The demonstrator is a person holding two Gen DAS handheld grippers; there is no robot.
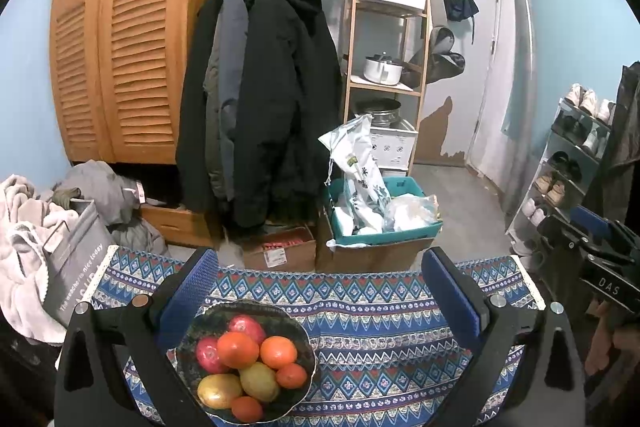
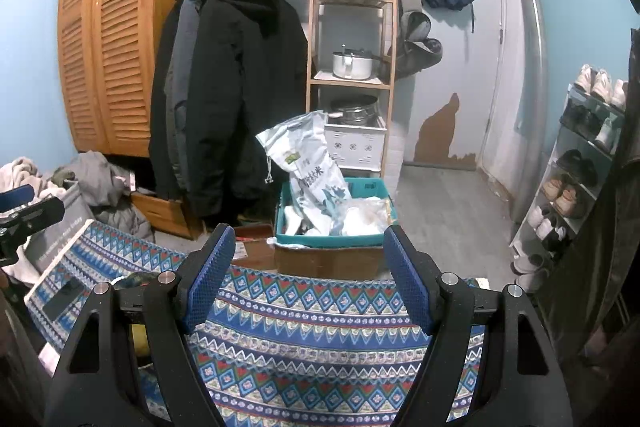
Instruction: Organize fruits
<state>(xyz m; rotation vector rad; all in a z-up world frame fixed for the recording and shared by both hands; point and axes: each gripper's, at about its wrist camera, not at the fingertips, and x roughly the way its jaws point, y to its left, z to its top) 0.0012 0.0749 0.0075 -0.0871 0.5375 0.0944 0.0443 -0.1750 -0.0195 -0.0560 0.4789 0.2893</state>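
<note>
Fruits heaped in dark bowl [image 1: 297, 331], near-left part of table. In bowl: two red apples [image 1: 247, 326], three oranges [image 1: 237, 349], two yellow-green pears [image 1: 259, 381], one small orange at near rim [image 1: 247, 409]. All touching, piled tight. Bowl sits on blue patterned cloth [image 1: 380, 327] covering table.

Left gripper [image 1: 320, 291] above table, jaws wide apart, nothing held; left finger [image 1: 186, 301] overlaps bowl's left rim in view, contact unclear. Right finger [image 1: 450, 303] over bare cloth, well right of bowl.

Right gripper [image 2: 306, 277] also spread wide, empty, over cloth right of bowl; bowl mostly hidden behind its left finger [image 2: 208, 275], only rim edge showing [image 2: 134, 279]. Also seen at right edge of left view [image 1: 592, 251], well apart from bowl.

Beyond table: teal crate [image 1: 404, 227] on cardboard box [image 1: 372, 255], white bag [image 1: 360, 167] standing inside crate. Smaller box [image 1: 280, 251] just left. Dark coats [image 1: 260, 99] on rail, louvred wardrobe [image 1: 120, 47] left, wooden shelf [image 1: 386, 27] with pot [image 1: 382, 69]. Shoe rack [image 1: 568, 167] right. Clothes pile [image 1: 24, 227] and grey bag [image 1: 76, 259] left of table.
</note>
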